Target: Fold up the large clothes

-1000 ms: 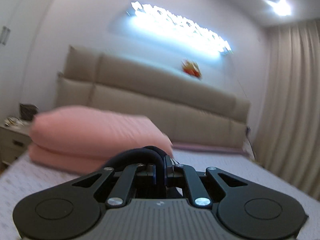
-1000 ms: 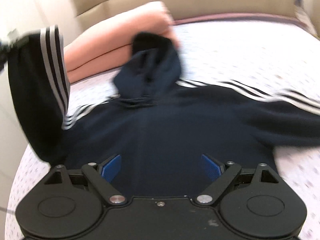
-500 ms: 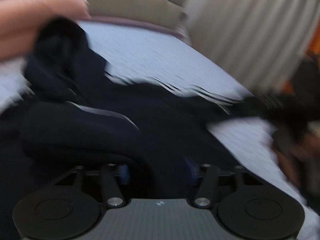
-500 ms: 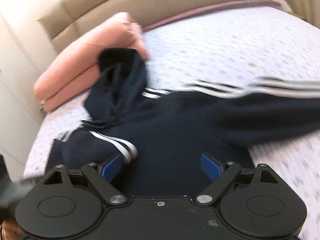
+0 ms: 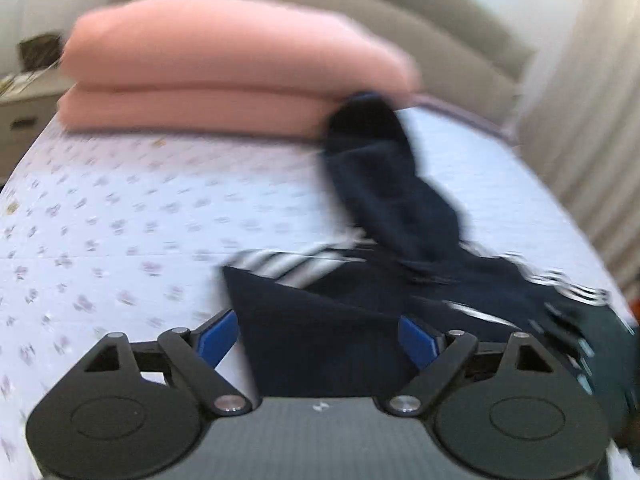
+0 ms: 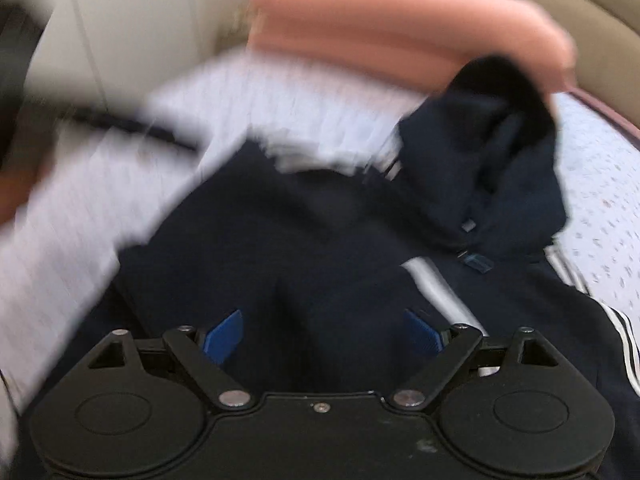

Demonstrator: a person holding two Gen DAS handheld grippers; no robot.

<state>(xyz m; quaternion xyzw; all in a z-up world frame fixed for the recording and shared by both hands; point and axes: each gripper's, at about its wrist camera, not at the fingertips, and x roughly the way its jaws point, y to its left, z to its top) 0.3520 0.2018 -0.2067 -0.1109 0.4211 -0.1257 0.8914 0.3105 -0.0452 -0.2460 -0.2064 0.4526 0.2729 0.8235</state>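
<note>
Left wrist view: the left tool (image 5: 318,334) has just been opening, its jaws wide and gripping nothing, over a folded corner of the navy striped hoodie (image 5: 404,248) on the bed (image 5: 120,220). Right tool (image 6: 322,334) likewise gapes above the hoodie's body, apparently clear of it through the blur; the hood reaches the pink quilt (image 6: 400,24).

We are holding the left gripper (image 5: 318,334) tilted downward; its jaws have just been opening and are now standing wide, the blue pads (image 5: 218,336) pressing on nothing. We are holding the right gripper (image 6: 322,334) pointing down too, its jaws also wide apart.
</note>
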